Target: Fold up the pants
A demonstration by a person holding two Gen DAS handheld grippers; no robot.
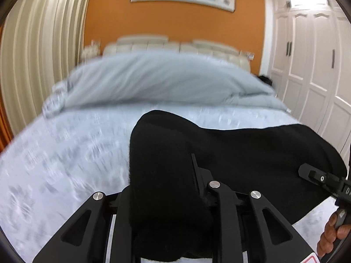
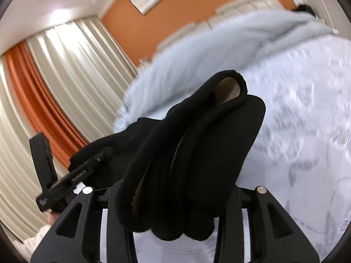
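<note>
The black pants [image 1: 241,153] hang bunched between my two grippers above the bed. In the left wrist view, thick folds of cloth sit between the fingers of my left gripper [image 1: 171,162] and hide its tips; it is shut on the pants. The cloth stretches right to my right gripper [image 1: 316,175], held by a hand [image 1: 333,234]. In the right wrist view, several stacked layers of the pants [image 2: 197,142] fill my right gripper [image 2: 175,157], which is shut on them, with an open hem on top. My left gripper [image 2: 94,160] shows at the left, also in the cloth.
Below lies a bed with a pale patterned sheet [image 1: 65,153] and a grey-blue duvet [image 1: 153,81] heaped toward the cream headboard [image 1: 171,46]. Beyond are an orange wall, cream curtains [image 1: 39,43] on the left and white wardrobe doors [image 1: 311,54] on the right.
</note>
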